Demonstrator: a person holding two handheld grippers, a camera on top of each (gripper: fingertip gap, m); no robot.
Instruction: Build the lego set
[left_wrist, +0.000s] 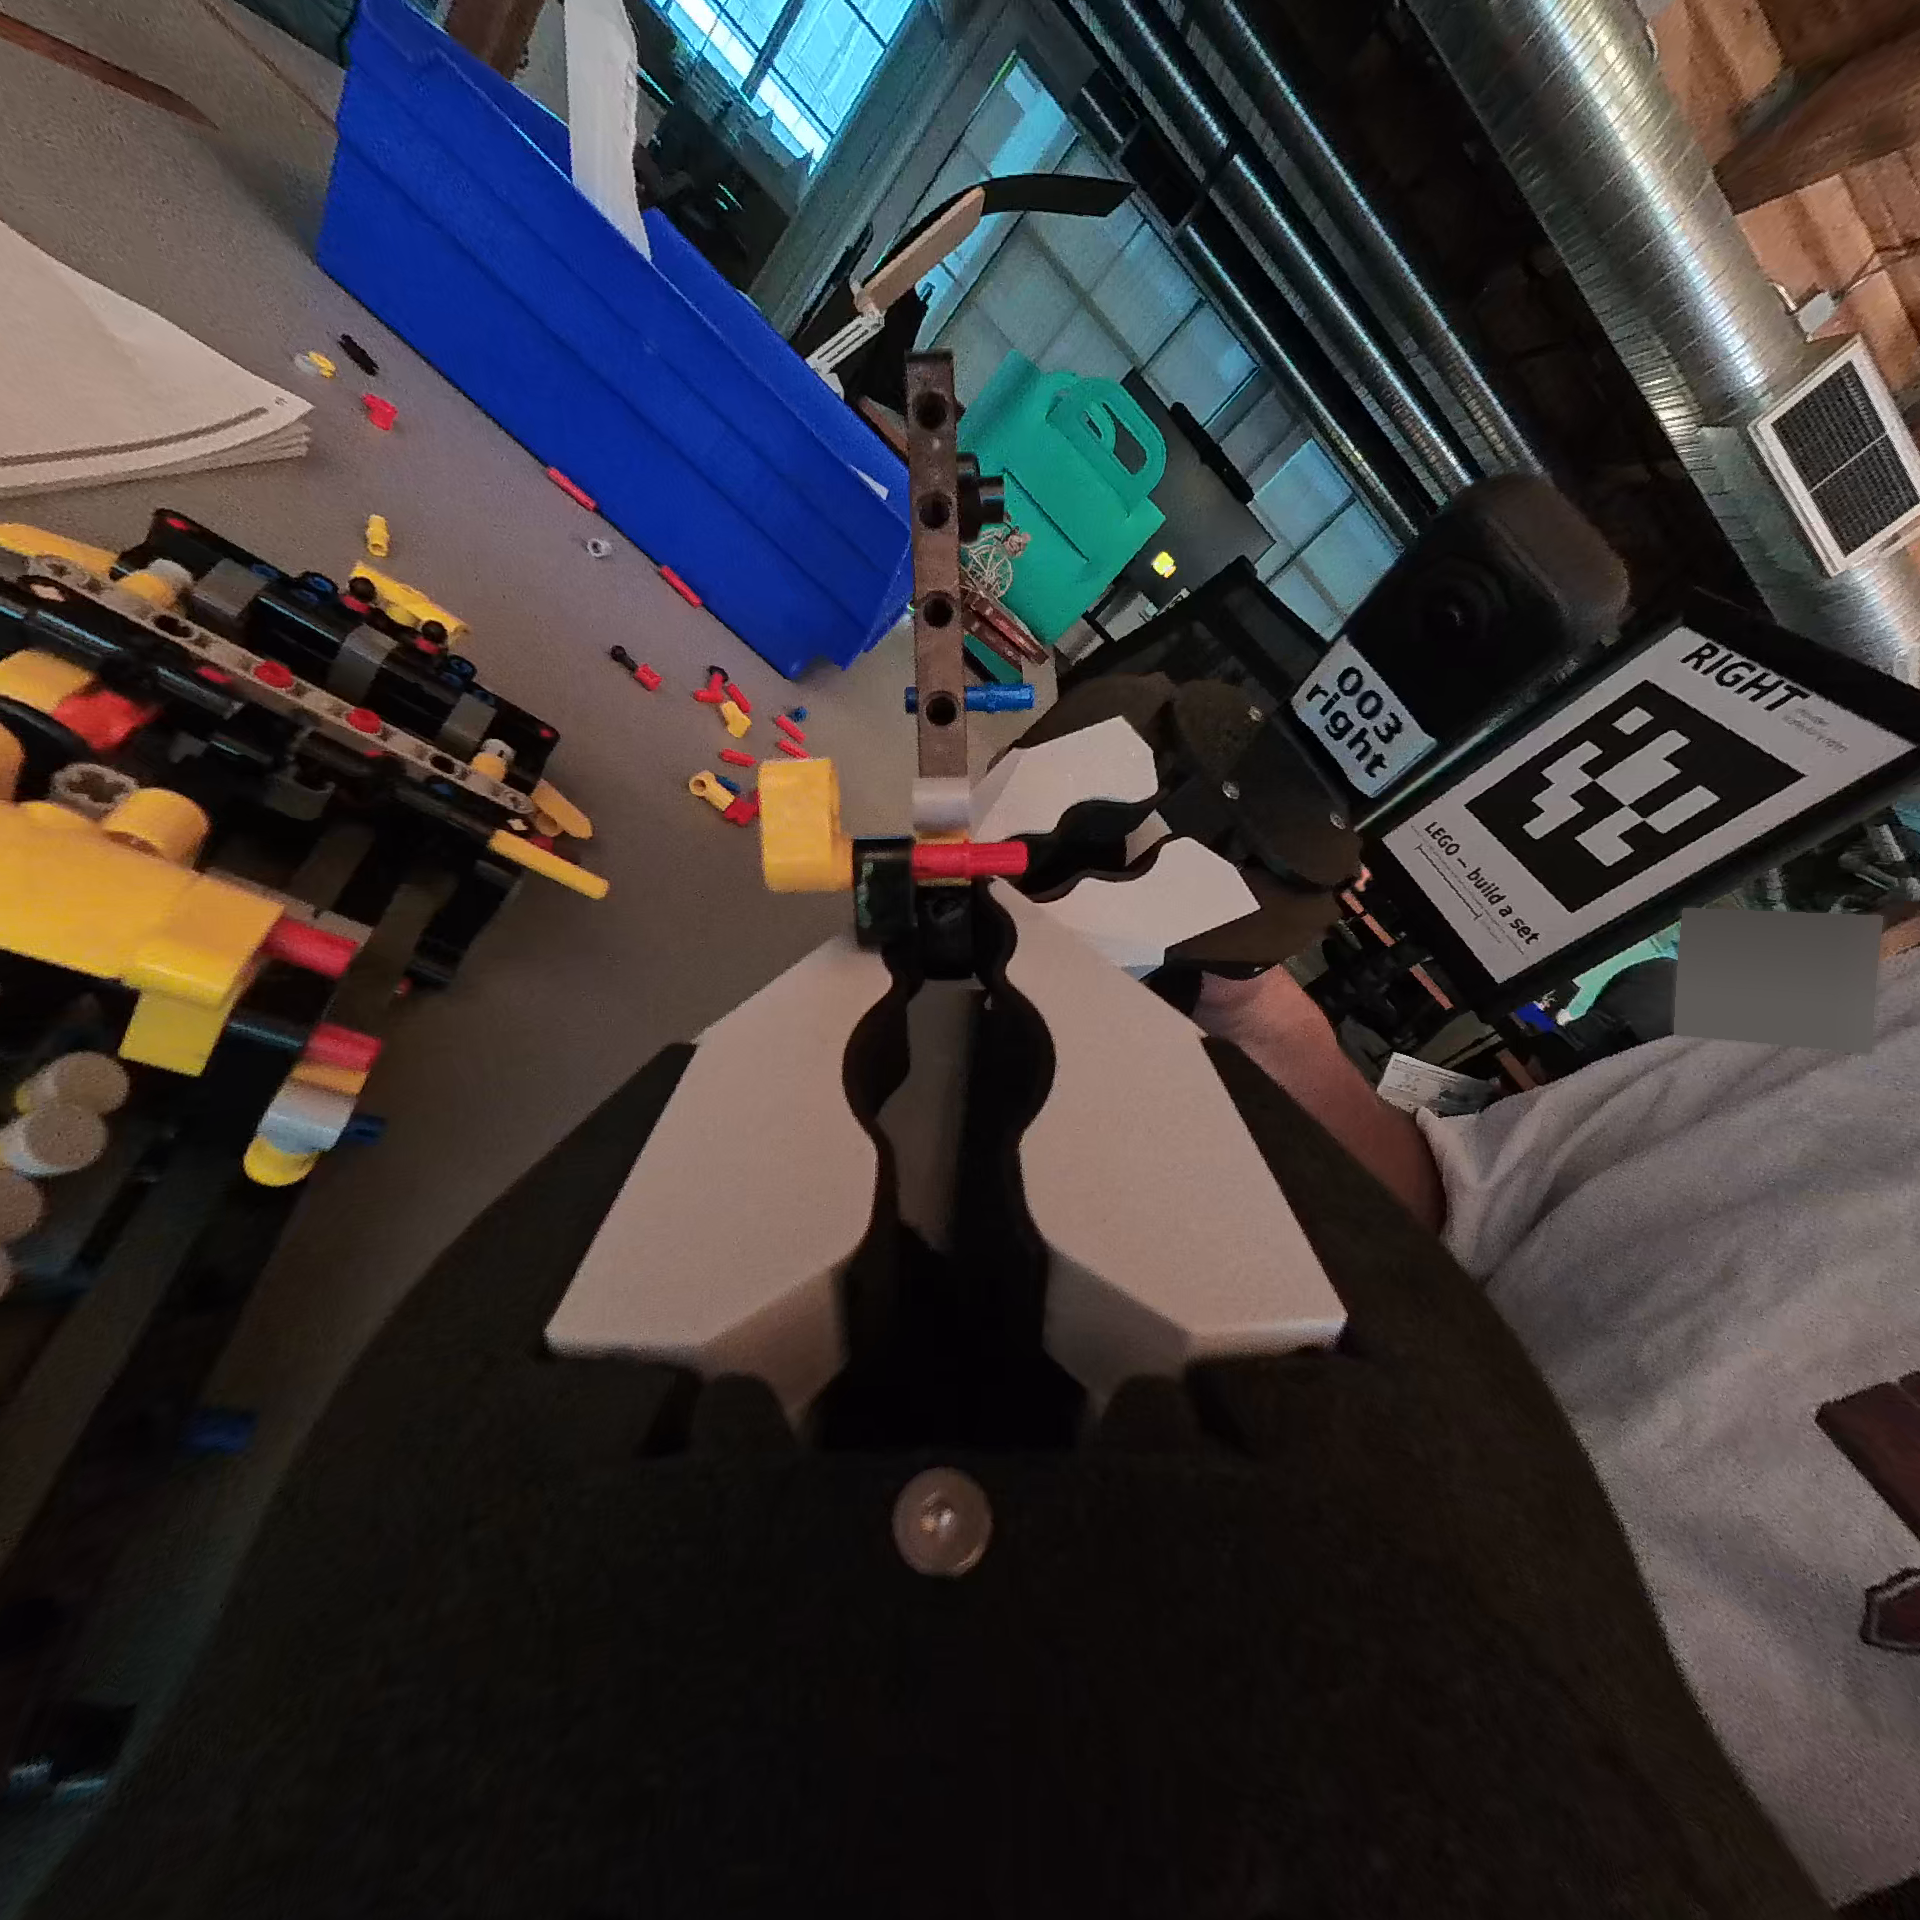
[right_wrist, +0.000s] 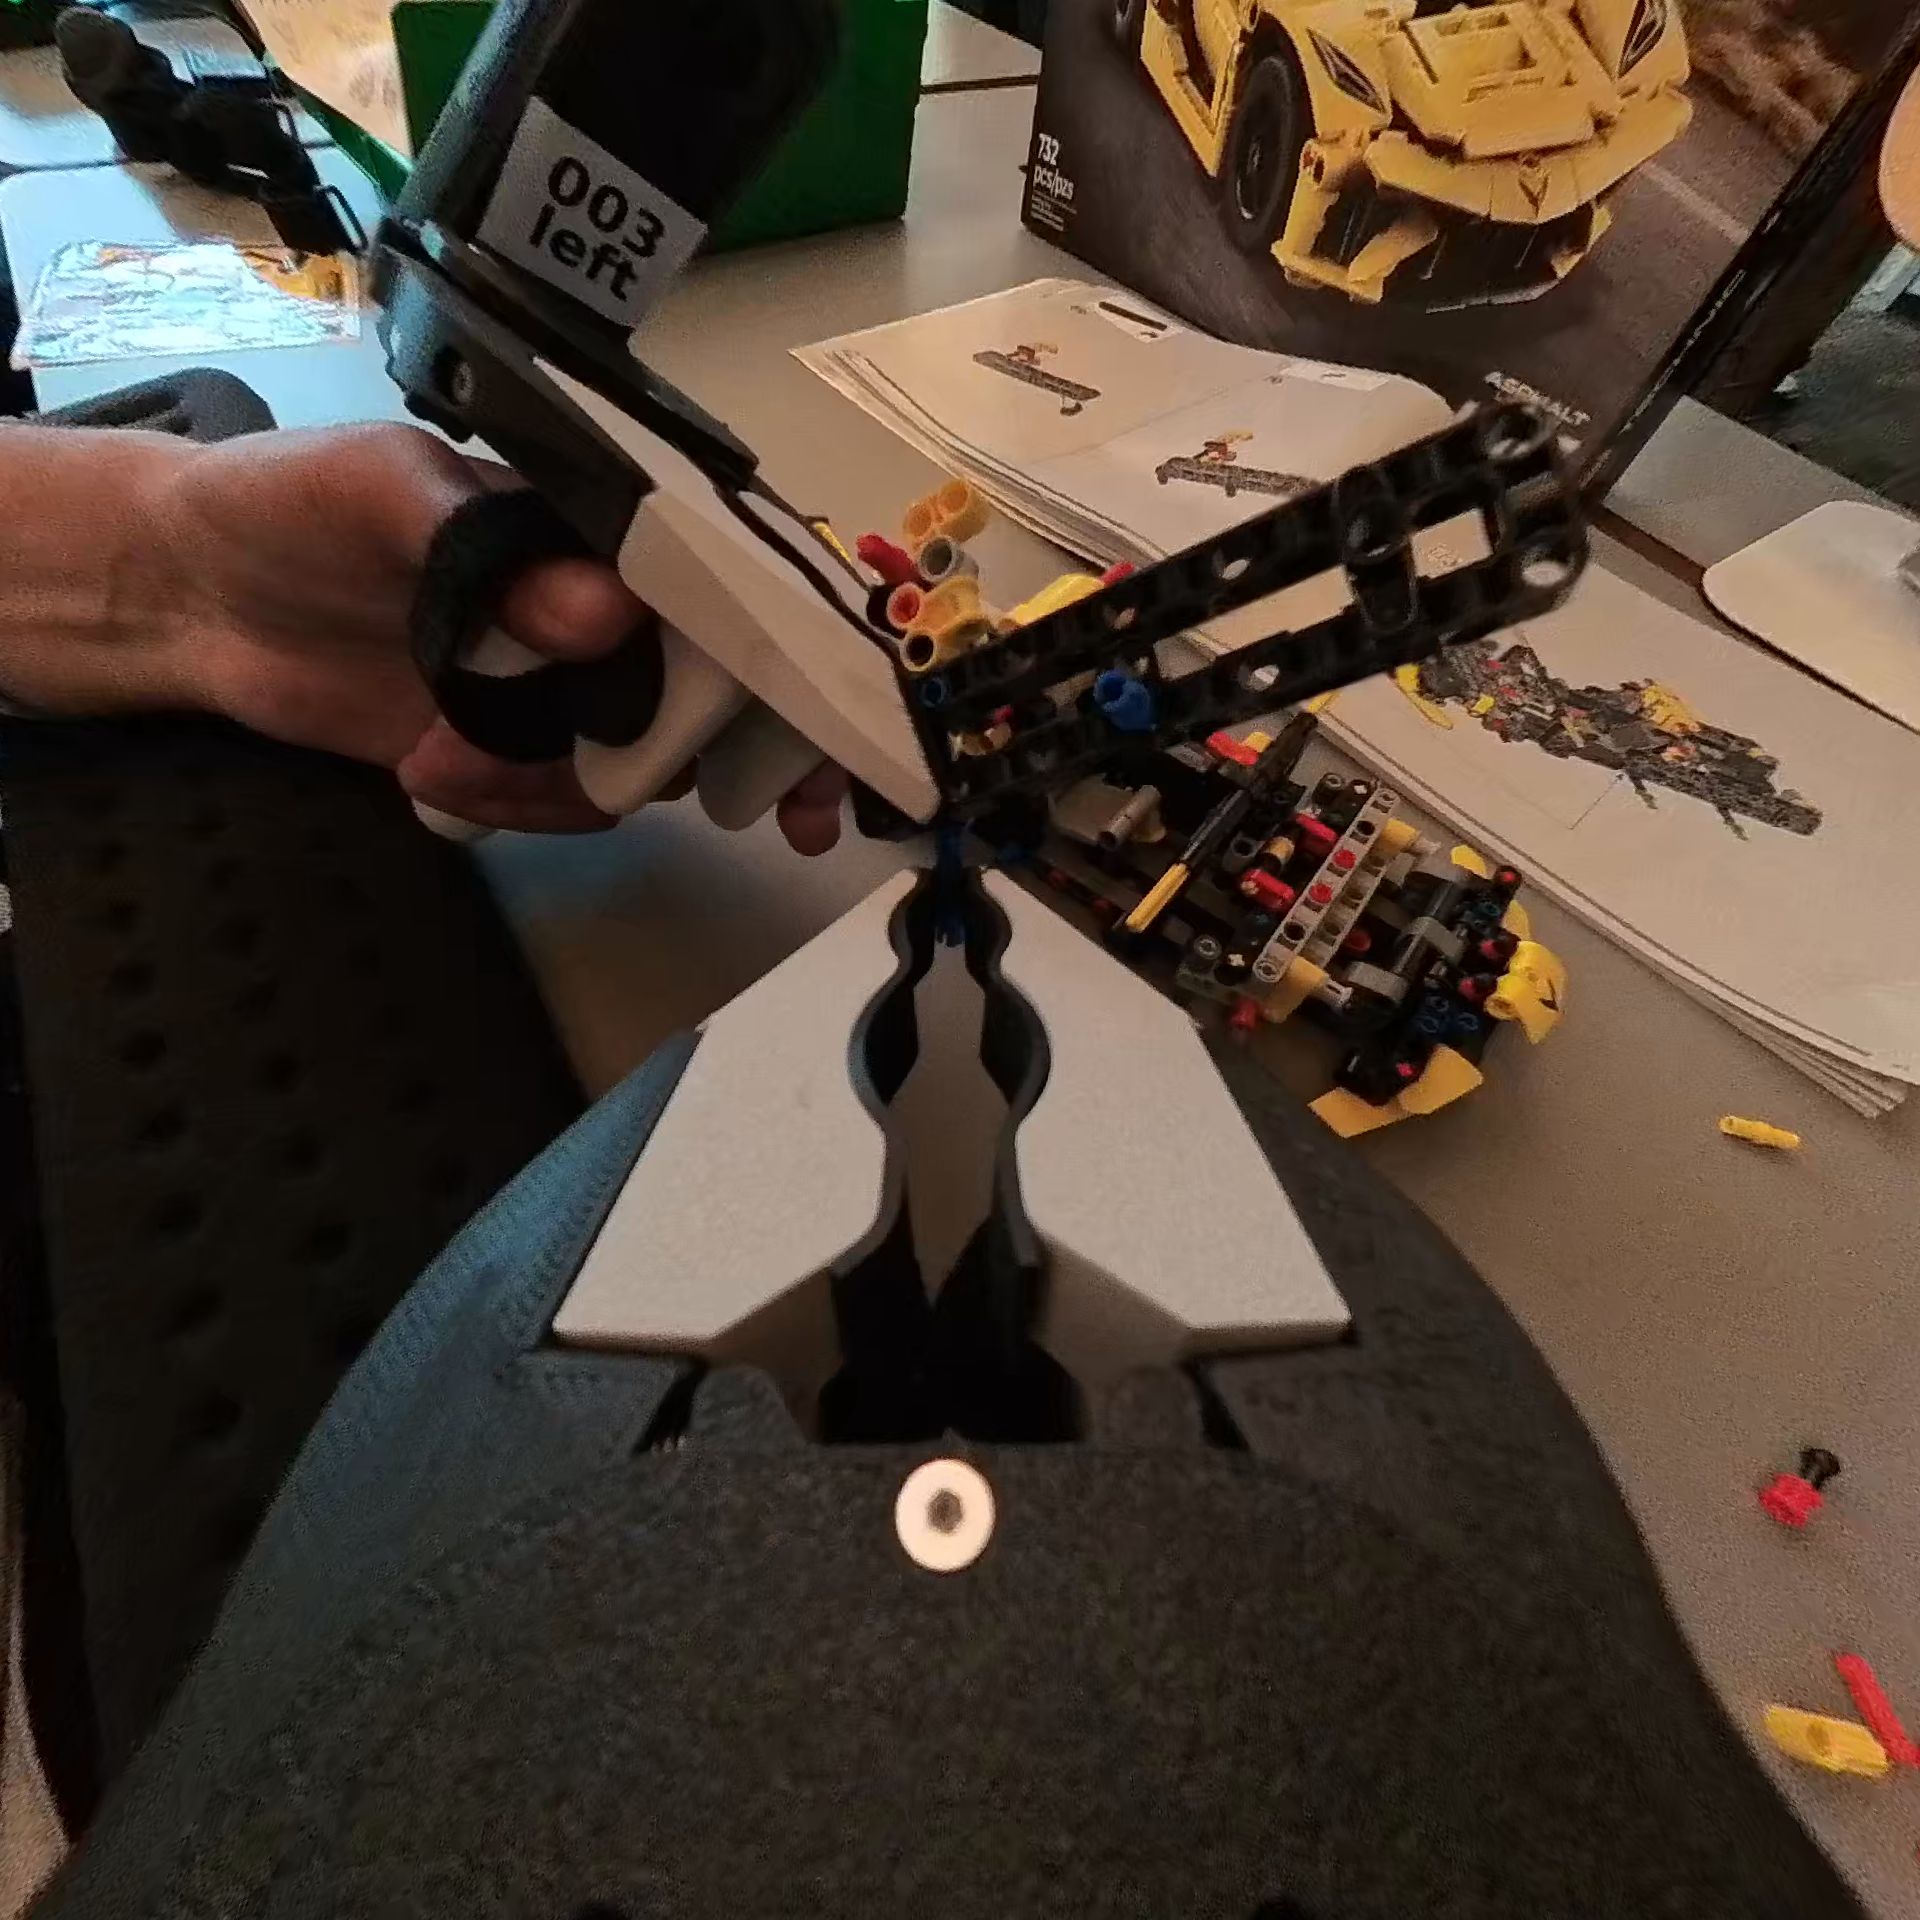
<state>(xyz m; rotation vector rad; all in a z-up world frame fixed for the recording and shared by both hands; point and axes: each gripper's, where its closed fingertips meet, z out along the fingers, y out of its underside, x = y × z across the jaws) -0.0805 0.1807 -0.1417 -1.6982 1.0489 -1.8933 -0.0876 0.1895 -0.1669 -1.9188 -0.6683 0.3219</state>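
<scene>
My left gripper (left_wrist: 940, 935) is shut on the end of a long black frame with holes (left_wrist: 935, 561), held in the air and seen edge-on. The frame carries a yellow piece (left_wrist: 800, 836), a red pin (left_wrist: 971, 857) and a blue pin (left_wrist: 987, 696). In the right wrist view the frame (right_wrist: 1299, 592) slants up to the right from the left gripper (right_wrist: 925, 748). My right gripper (right_wrist: 951, 899) is shut on a small blue pin (right_wrist: 951, 883), right at the frame's held end. It also shows in the left wrist view (left_wrist: 1023, 862).
The partly built yellow and black car chassis (right_wrist: 1330, 914) lies on the table under the frame. The instruction booklet (right_wrist: 1143, 416) and the set's box (right_wrist: 1403, 156) are behind it. Loose pins (left_wrist: 738, 727) lie by a blue bin (left_wrist: 582, 343), and others (right_wrist: 1792, 1496) at the right. The grippers are tip to tip, or close to it.
</scene>
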